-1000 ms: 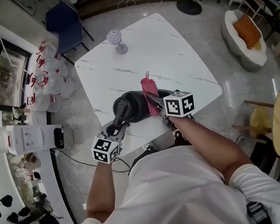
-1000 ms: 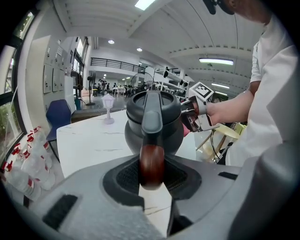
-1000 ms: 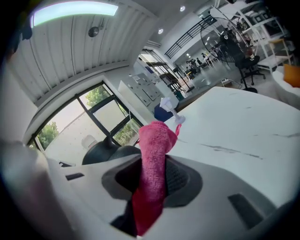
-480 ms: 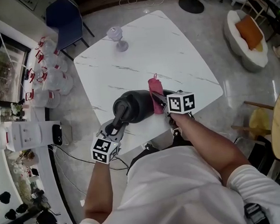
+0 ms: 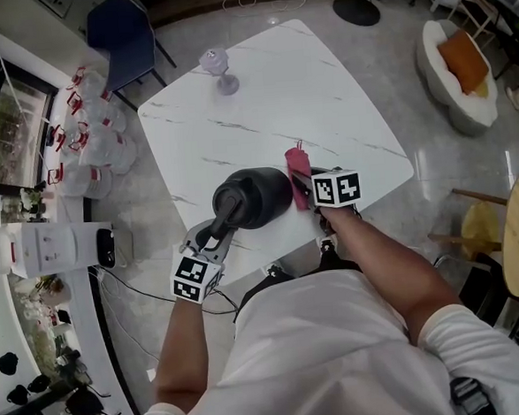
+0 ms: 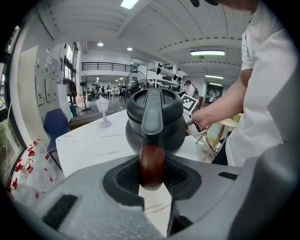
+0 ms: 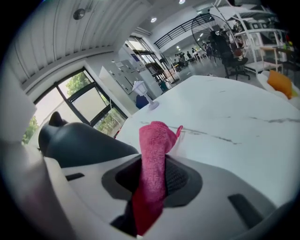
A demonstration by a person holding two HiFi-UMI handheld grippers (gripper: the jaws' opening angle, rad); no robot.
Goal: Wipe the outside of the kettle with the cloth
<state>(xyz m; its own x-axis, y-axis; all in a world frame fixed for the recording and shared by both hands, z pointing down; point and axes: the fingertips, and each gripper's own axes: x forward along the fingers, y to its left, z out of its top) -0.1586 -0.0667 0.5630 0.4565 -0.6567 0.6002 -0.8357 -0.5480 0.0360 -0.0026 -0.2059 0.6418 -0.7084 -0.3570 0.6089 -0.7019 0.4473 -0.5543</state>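
the black kettle [image 5: 250, 197] is sitting on a white marbled table [image 5: 313, 92] over grey flooring [image 5: 412, 103]. the left gripper [image 5: 217, 230] is clamping its handle [image 6: 152, 161]. the right gripper [image 5: 308, 190] is pinching the pink cloth [image 5: 298, 171] just right of the kettle, with a blue chair [image 5: 122, 39] well beyond.

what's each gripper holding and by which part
Left gripper holds the kettle by its handle's brown end; right gripper pinches the pink cloth near its middle.
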